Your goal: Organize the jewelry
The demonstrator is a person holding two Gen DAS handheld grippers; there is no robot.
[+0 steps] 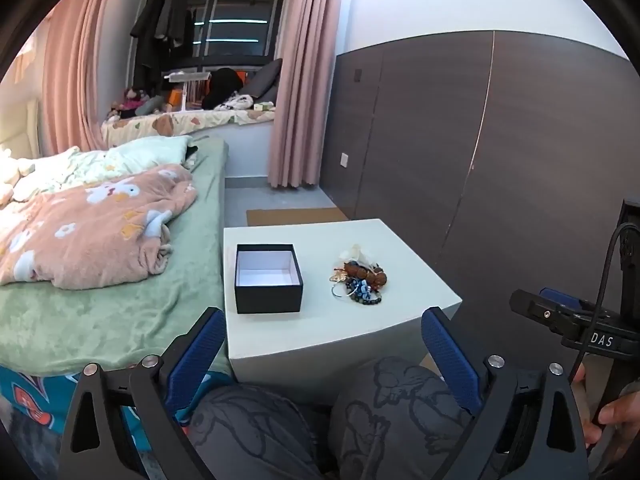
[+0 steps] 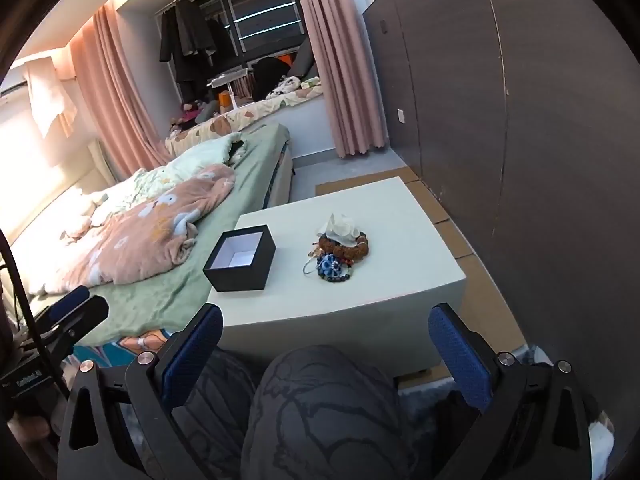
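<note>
Bed [image 1: 100,280] with pink blanket [image 1: 92,228] lies at 9 o'clock of the white bench [image 1: 360,332]. On the bench: open black box [image 1: 268,278], and at its 3 o'clock, apart, the jewelry heap [image 1: 360,280]. Left gripper [image 1: 322,344] and right gripper [image 2: 326,344] hang short of the bench, jaws wide, holding nothing.

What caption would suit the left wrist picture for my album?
Open left gripper faces a white table holding an empty black square box beside a heap of beaded jewelry.
</note>
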